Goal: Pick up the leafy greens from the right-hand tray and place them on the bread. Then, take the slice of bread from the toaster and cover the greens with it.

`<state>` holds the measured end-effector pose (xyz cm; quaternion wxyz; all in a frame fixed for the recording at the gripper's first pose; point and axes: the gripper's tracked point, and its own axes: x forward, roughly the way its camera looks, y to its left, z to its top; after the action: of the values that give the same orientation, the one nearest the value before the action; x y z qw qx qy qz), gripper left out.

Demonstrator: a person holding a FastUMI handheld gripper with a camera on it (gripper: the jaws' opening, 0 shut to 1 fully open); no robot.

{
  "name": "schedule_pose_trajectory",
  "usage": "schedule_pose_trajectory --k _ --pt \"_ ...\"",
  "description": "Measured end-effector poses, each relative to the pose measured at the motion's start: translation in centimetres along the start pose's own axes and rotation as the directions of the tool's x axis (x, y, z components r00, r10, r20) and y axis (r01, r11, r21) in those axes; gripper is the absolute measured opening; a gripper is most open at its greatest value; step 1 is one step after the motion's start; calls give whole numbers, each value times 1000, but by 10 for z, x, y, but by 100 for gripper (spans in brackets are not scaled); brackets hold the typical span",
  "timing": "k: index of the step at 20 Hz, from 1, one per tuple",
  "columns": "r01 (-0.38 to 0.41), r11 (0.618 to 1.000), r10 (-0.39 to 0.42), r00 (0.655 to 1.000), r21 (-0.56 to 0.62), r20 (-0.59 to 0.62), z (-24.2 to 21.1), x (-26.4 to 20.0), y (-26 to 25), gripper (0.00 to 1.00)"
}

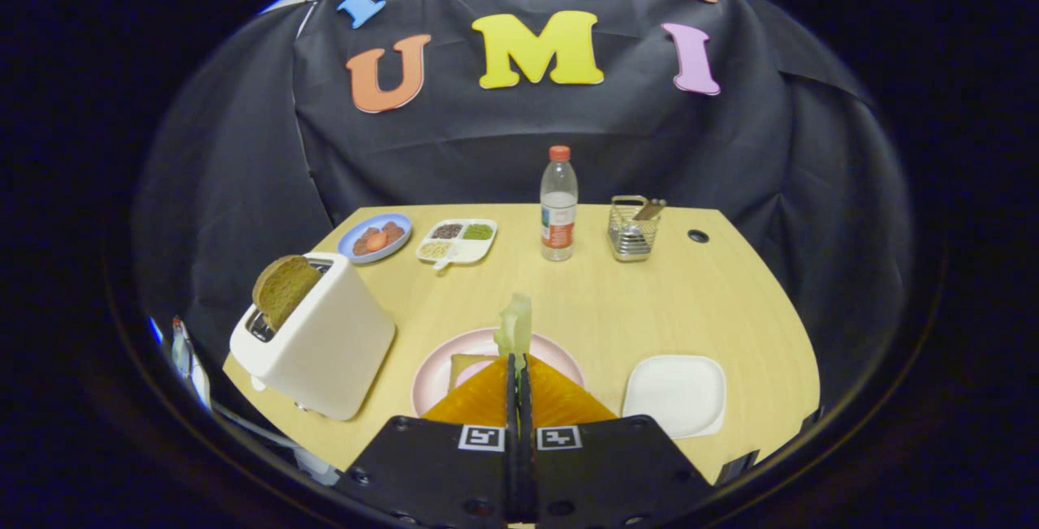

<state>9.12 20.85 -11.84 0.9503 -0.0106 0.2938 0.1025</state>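
Clamped on the leafy greens (515, 326), the claw (519, 367) hovered over the pink plate (430, 375); toaster (312, 338) to its left.

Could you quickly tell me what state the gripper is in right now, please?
Gripper: closed on the leafy greens, held above the pink plate.
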Motion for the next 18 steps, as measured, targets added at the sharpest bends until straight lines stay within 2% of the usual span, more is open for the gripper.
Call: schedule_pose_trajectory --k 7,11,18 --pt "-100 995 101 994 30 -35 -11 23 66 0" --pt "-139 987 143 989 86 -47 -18 41 80 0" --pt "-25 994 34 996 109 -87 -41 85 32 0"
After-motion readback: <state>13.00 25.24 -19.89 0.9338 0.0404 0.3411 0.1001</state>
